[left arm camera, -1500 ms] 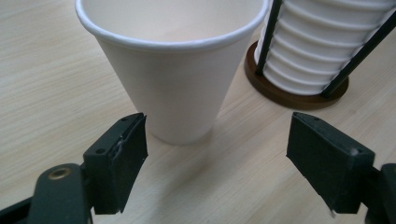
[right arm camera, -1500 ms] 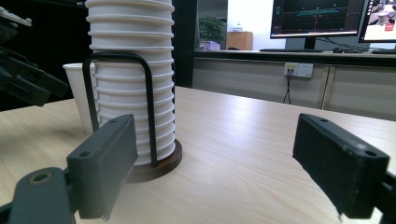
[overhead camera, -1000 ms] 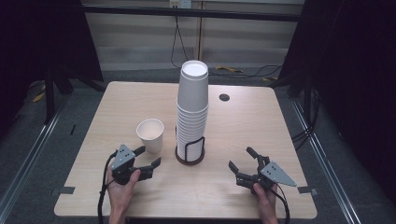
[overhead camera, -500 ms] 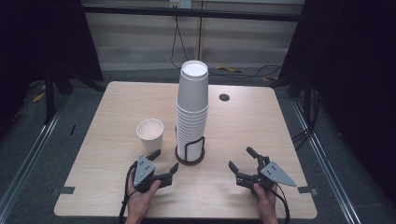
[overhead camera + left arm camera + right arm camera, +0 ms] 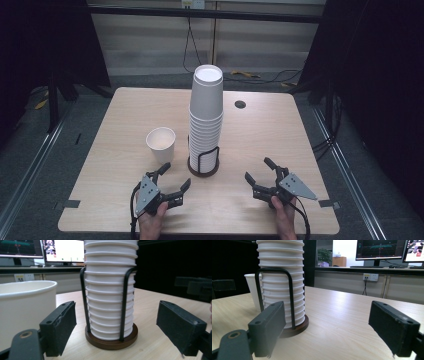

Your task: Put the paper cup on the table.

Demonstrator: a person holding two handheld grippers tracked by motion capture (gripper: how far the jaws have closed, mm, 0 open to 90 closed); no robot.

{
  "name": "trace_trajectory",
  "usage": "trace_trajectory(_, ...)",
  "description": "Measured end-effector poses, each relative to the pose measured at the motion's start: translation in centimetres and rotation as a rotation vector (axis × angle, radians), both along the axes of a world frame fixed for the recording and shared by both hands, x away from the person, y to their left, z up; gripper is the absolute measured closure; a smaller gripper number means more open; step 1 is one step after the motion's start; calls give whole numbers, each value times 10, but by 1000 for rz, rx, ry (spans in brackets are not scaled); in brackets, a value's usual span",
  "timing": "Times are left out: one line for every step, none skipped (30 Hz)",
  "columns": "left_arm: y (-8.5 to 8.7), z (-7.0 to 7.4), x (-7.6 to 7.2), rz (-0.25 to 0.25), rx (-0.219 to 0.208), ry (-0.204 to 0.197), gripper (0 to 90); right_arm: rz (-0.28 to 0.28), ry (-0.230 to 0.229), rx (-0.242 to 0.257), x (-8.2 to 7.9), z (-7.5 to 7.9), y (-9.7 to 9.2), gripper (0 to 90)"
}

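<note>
The tall stack of white paper cups [image 5: 206, 117] stands straight up near the middle of the table; the cups sit one inside the other, mouths down, so a flat round bottom shows on top; rim after rim makes rings all the way down its side; the stack sits in a cup holder [image 5: 204, 163] with a round dark brown wooden base and thin black wire hoops that rise up around the lowest cups; one single white paper cup [image 5: 161, 144] stands just beside the stack, on its left in the high view, not touching it; this cup is upright with its mouth open to the top and looks empty inside.
</note>
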State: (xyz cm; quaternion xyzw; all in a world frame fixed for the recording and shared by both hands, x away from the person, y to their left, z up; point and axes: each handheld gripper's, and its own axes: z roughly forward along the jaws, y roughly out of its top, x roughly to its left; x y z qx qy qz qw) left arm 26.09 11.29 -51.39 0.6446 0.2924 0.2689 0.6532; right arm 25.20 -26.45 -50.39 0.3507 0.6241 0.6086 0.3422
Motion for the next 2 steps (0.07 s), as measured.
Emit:
trace_trajectory(0, 0, 0, 0, 0, 2, 164, 1, 3, -2, 0, 0, 0, 139)
trace_trajectory(0, 0, 0, 0, 0, 3, 165, 0, 8, -4, 0, 0, -1, 138)
